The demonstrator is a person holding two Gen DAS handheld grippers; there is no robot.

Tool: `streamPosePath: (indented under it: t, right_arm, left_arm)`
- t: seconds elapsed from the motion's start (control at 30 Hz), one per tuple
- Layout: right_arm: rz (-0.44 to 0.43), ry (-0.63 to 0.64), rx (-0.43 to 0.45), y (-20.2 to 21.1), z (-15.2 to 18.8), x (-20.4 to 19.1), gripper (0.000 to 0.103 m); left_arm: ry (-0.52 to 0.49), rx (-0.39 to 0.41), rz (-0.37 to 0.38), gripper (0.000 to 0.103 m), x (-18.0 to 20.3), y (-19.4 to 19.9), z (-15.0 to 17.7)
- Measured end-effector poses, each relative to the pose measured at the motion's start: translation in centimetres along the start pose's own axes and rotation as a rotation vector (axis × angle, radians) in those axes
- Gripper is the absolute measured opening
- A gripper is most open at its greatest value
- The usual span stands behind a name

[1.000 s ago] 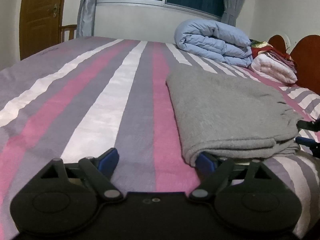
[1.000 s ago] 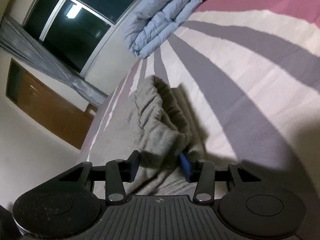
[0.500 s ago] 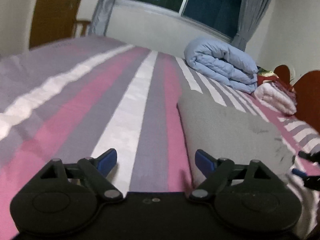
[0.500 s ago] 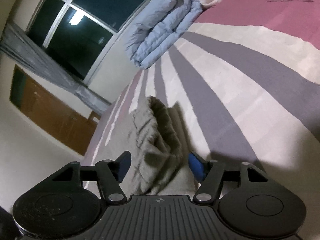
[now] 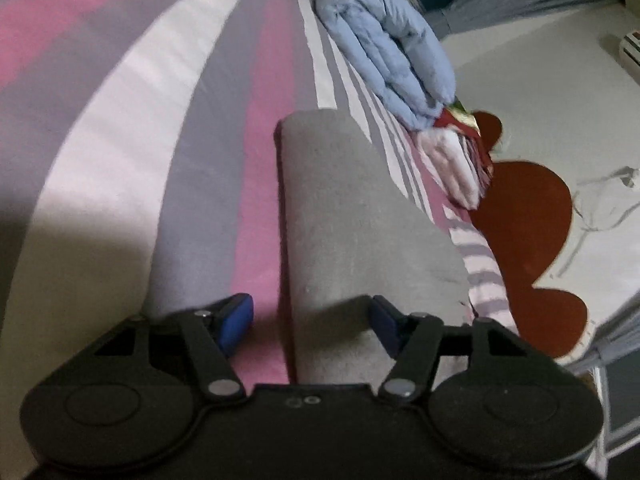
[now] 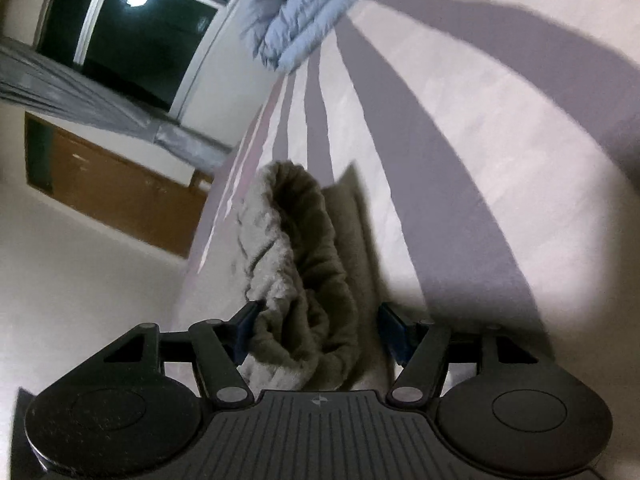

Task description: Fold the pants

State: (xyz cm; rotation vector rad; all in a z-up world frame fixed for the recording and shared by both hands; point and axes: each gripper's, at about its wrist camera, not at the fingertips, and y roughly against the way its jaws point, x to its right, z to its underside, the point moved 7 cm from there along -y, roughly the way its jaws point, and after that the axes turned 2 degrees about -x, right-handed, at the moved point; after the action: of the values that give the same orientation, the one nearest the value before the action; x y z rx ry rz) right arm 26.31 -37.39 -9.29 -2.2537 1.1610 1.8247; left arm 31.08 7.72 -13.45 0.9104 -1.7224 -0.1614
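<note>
The grey fleece pants (image 5: pixel 352 216) lie folded on the striped bed sheet (image 5: pixel 120 120). My left gripper (image 5: pixel 310 322) is rolled to one side at their near folded edge. Its jaws are closing with that edge between them; the left pad (image 5: pixel 236 320) is still off the cloth, over a pink stripe. In the right wrist view the ruffled waistband end of the pants (image 6: pixel 296 264) bulges up between the jaws of my right gripper (image 6: pixel 320 332). That gripper is open: the cloth brushes the left pad (image 6: pixel 248 328), and the right one stands apart.
A rolled light-blue duvet (image 5: pixel 392 48) and a pile of folded pink and red laundry (image 5: pixel 452 160) lie at the head of the bed, against a red-brown headboard (image 5: pixel 528 216). A dark window (image 6: pixel 132 28), grey curtains and a wooden door (image 6: pixel 112 184) stand beyond the bed's far side.
My left gripper swung and rolled toward the pants' folded edge, and its jaws narrowed around it. My right gripper let go of the waistband; its jaws now stand wider.
</note>
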Motion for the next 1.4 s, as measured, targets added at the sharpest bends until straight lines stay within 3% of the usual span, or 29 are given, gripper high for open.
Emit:
streamPosePath:
  t: [0.2,0.33,0.43,0.5,0.6,0.7,0.87,1.03,1.27,1.37,1.4]
  right_arm:
    - [-0.059,-0.002,-0.080,-1.8,-1.2,0.3,0.068]
    - [-0.138,-0.051,-0.096,-1.8,-2.2,0.8,0.071]
    - [-0.146,-0.031,-0.111,-1.7,-2.2,0.8,0.071]
    - [-0.123,-0.008,-0.115,-2.5,-2.4,0.6,0.071]
    - [-0.087,0.054,-0.151,-4.2,-2.4,-0.8,0.070]
    - [-0.049,0.145,-0.187,-5.1,-2.2,-2.4,0.049]
    - [-0.106,0.199,-0.145,-4.7,-4.1,-5.0,0.046]
    - [-0.131,0.259,-0.138,-7.3,-8.2,-7.8,0.046]
    - [-0.160,0.260,-0.132,-16.5,-15.5,-10.7,0.046]
    - [-0.113,0.215,-0.164,-20.3,-17.0,-8.0,0.047]
    - [-0.083,0.202,-0.197,-21.6,-16.8,-6.6,0.051]
  left_arm:
    - [0.015,-0.068,0.121,0.054,0.0,-3.2,-2.0]
    - [0.055,-0.040,0.212,0.055,-0.1,-4.3,-2.4]
    - [0.012,-0.045,0.198,0.052,0.0,-4.5,-2.1]
    - [-0.009,-0.048,0.154,0.035,0.1,-4.9,-2.1]
    - [-0.031,-0.018,0.121,0.027,0.5,-4.9,-2.2]
    - [-0.044,0.029,0.146,0.020,0.9,-4.1,-2.2]
    - [-0.043,0.085,0.225,0.019,2.4,-3.0,-4.0]
    - [-0.082,0.143,0.231,0.019,3.8,-2.2,-10.0]
    - [-0.143,0.193,0.102,0.019,3.0,-3.6,-21.1]
    - [-0.137,0.139,-0.013,0.020,0.7,-6.2,-22.4]
    - [-0.148,0.102,-0.084,0.031,-0.4,-7.3,-22.2]
